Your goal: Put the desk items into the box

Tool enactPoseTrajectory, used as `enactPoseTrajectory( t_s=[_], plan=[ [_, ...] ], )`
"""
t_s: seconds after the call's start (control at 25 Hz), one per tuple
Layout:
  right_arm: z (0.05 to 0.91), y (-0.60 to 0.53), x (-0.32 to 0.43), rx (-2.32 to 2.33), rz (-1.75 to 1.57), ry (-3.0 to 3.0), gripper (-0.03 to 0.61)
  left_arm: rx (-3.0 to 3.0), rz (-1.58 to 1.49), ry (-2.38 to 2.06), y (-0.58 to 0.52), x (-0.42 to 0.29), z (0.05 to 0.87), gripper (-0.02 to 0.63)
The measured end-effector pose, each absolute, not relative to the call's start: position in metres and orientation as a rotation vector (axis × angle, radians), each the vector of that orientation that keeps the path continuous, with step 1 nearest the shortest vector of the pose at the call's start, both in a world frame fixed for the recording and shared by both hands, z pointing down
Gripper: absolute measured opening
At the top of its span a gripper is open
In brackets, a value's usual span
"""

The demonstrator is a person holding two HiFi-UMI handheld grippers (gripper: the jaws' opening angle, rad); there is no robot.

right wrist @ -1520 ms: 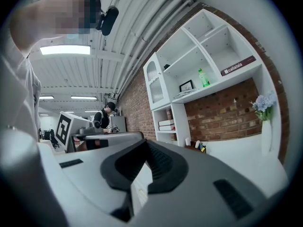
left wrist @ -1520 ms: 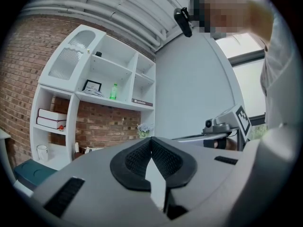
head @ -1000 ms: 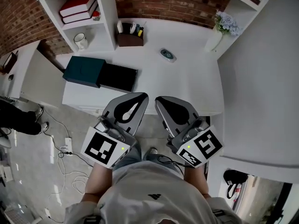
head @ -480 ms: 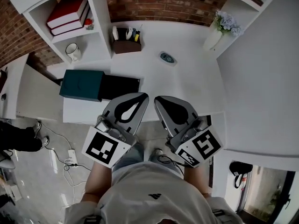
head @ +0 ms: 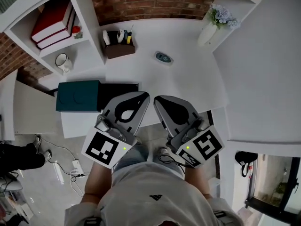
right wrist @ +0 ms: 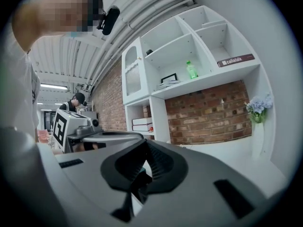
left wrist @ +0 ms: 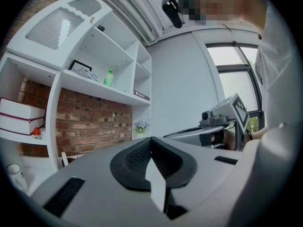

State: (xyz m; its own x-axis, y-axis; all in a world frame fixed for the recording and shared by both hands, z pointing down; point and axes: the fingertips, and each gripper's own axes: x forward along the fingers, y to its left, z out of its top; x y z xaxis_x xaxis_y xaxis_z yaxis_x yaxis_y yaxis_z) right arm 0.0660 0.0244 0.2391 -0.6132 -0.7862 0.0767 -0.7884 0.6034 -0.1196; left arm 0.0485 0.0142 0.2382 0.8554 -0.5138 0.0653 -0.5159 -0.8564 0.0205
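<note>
White desk [head: 188, 79] stretching ahead of both grippers. Teal box [head: 77, 96] sitting just left of left gripper [head: 142, 97], at desk's near edge. Left gripper and right gripper [head: 159, 100] hovering side by side, jaws pressed together, gripping nothing. Brown pen holder [head: 117, 49] standing well ahead; small oval gadget [head: 163, 57] lying ahead of right gripper.

shelf [head: 88, 29]: red books [head: 51, 25] — mug [head: 62, 61] beneath | flower vase [head: 207, 30]: right | brick wall [head: 155, 1] behind
</note>
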Motion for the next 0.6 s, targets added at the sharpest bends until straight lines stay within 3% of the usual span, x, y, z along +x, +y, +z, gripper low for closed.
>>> enactPoseTrajectory(
  t_s=[0.6],
  plan=[
    [0.245, 0.007, 0.074, 1.472, 0.240, -2.738, 0.009, 2.988, 0.057, -0.739, -0.005, 0.051, 0.245, 0.012]
  ],
)
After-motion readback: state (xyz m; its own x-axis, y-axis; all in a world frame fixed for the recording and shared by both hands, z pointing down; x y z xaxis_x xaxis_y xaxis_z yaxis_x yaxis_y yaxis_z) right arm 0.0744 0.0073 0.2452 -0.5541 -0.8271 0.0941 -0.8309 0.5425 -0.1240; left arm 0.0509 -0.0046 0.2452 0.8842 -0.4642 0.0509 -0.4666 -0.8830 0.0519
